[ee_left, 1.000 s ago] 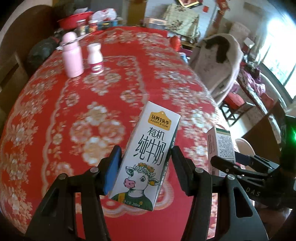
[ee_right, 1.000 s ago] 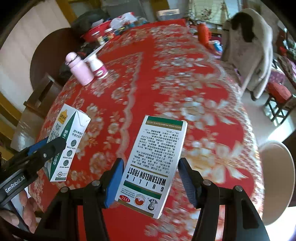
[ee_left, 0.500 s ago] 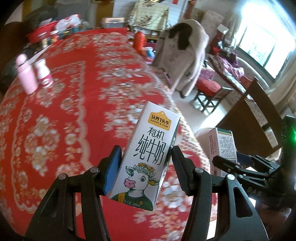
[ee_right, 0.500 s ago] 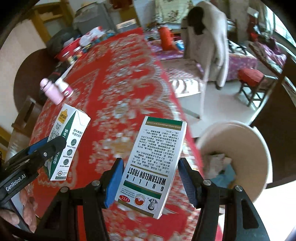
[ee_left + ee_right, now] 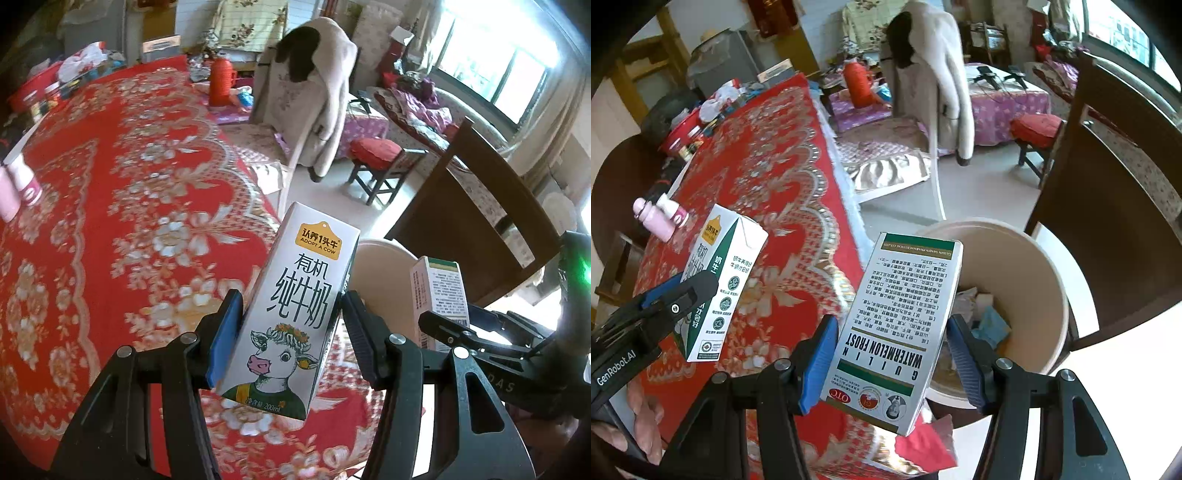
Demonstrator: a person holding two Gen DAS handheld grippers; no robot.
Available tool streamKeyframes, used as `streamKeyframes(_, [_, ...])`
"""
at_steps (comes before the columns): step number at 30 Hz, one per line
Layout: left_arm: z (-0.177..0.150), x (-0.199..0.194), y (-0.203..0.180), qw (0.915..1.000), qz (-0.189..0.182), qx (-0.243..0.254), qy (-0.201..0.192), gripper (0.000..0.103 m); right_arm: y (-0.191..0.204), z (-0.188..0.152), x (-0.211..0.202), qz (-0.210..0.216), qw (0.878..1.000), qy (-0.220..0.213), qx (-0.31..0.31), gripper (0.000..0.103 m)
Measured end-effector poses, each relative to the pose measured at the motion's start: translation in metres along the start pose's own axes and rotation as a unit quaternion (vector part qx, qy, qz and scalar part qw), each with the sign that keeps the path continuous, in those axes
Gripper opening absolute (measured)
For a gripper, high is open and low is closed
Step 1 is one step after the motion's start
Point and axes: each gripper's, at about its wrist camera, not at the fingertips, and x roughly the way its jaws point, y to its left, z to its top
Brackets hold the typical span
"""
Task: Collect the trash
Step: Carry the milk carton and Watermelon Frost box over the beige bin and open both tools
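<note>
My left tongs are clenched on the milk carton, blue pad on one flank and black pad on the other, the carton tilted with its top away from me; my right tongs grip the medicine box the same way, its print upside down to me. A second ago both loads hung over the red cloth with only flowers behind them; half a second ago the cream bin had slid in at the right; now it sits just beyond the right tongs, its mouth open behind and below the box, with crumpled paper and something blue already inside. So both hands have swung sideways off the table toward the bin while neither grip has shifted on its load; I judge the carrying nearly over and the drop next. The right box looks close to over the rim; the left carton is short of it, with the table edge under it and the bin's rim showing just past its right side, so I reckon the left needs more travel. Both tongs point steeply down and forward, rolled a little, side by side. Farther off, two pink bottles stand on the cloth, well behind; beyond, a chair with a coat.
</note>
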Motion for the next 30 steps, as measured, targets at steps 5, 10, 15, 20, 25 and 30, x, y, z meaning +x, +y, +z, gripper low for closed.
streamKeyframes(5, [0.002, 0.011, -0.019, 0.9999, -0.011, 0.010, 0.007, 0.054, -0.016, -0.001, -0.002, -0.009, 1.000, -0.001, 0.011, 0.059])
streamKeyframes(10, [0.003, 0.022, -0.033, 0.9994, -0.025, 0.016, 0.017, 0.054, -0.032, -0.003, -0.002, -0.017, 1.000, 0.002, 0.024, 0.059])
streamKeyframes(15, [0.005, 0.032, -0.044, 0.9988, -0.036, 0.020, 0.026, 0.054, -0.043, -0.004, 0.001, -0.023, 0.999, 0.006, 0.032, 0.059])
streamKeyframes(20, [0.007, 0.041, -0.053, 0.9981, -0.044, 0.027, 0.032, 0.054, -0.053, -0.002, 0.006, -0.028, 0.999, 0.009, 0.040, 0.059])
streamKeyframes(25, [0.011, 0.050, -0.060, 0.9970, -0.059, 0.026, 0.043, 0.054, -0.061, 0.002, 0.010, -0.030, 0.998, 0.009, 0.047, 0.059])
streamKeyframes(30, [0.015, 0.059, -0.065, 0.9962, -0.065, 0.023, 0.053, 0.054, -0.070, 0.005, 0.013, -0.031, 0.998, 0.009, 0.056, 0.059])
